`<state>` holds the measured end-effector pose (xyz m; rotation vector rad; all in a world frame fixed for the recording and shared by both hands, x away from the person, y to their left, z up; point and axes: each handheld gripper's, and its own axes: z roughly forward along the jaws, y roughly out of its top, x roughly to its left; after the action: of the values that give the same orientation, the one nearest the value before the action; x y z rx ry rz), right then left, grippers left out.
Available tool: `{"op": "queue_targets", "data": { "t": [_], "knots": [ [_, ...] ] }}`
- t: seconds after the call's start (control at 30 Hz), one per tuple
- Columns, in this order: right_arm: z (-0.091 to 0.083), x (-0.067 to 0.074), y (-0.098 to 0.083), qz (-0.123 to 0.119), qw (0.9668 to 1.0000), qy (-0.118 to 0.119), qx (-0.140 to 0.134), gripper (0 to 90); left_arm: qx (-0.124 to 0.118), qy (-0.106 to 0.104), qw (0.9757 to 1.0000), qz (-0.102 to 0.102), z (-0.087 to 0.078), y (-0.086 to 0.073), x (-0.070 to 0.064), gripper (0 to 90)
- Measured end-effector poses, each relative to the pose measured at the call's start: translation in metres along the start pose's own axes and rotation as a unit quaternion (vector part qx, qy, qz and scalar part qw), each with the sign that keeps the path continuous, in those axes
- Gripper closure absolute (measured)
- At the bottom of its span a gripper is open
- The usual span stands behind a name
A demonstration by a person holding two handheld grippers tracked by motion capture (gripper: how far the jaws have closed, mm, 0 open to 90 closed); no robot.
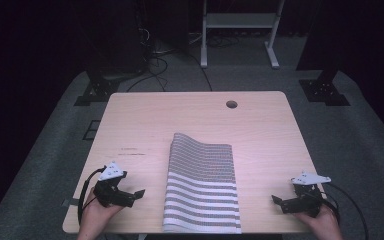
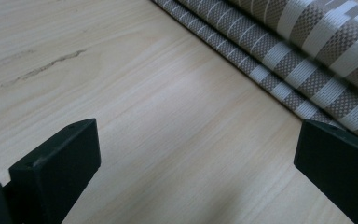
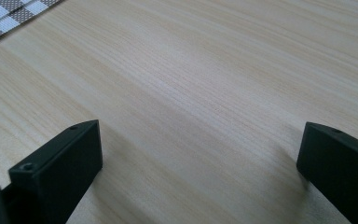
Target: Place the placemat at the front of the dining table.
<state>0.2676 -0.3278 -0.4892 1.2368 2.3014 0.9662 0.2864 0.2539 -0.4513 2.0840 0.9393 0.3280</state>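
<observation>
A folded grey-and-white striped cloth (image 1: 202,182) lies on the middle of the light wooden table (image 1: 145,120), reaching down to the near edge. My left gripper (image 1: 136,194) rests low over the table to the left of the cloth, jaws wide open and empty, pointing toward it. In the left gripper view the cloth's folded edge (image 2: 279,51) runs across the upper right, beyond the gripper (image 2: 198,163). My right gripper (image 1: 276,201) sits to the right of the cloth, open and empty. In the right gripper view, bare wood lies between the jaws of the gripper (image 3: 200,163) and a cloth corner (image 3: 9,16) shows top left.
A round cable hole (image 1: 231,104) is near the table's far edge. Beyond the table, on the grey carpet, stand a white frame (image 1: 240,30), black stand feet (image 1: 325,90) and loose cables (image 1: 155,60). Bare tabletop lies on both sides of the cloth.
</observation>
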Motion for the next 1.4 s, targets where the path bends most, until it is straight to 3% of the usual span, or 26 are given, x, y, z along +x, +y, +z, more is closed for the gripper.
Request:
{"op": "queue_targets", "data": {
  "t": [0.27, 0.67, 0.93, 1.4],
  "knots": [
    [0.000, 0.000, 0.000, 0.000, 1.0000, -0.001, 0.000, 0.0, -0.016, -0.015, 0.9998, -0.004, -0.005, 0.017, -0.003, 0.0],
    [0.000, 0.000, 0.000, 0.000, 1.0000, -0.001, 0.000, 0.0, -0.033, -0.039, 0.9986, 0.013, -0.010, 0.049, -0.015, 0.0],
    [0.000, 0.000, 0.000, 0.001, 1.0000, -0.002, 0.001, 0.0, -0.033, -0.056, 0.9976, 0.025, -0.001, 0.060, -0.025, 0.0],
    [0.000, 0.000, 0.000, 0.001, 1.0000, -0.002, 0.001, 0.0, -0.009, -0.082, 0.9956, 0.044, 0.026, 0.063, -0.040, 0.0]
  ]
}}
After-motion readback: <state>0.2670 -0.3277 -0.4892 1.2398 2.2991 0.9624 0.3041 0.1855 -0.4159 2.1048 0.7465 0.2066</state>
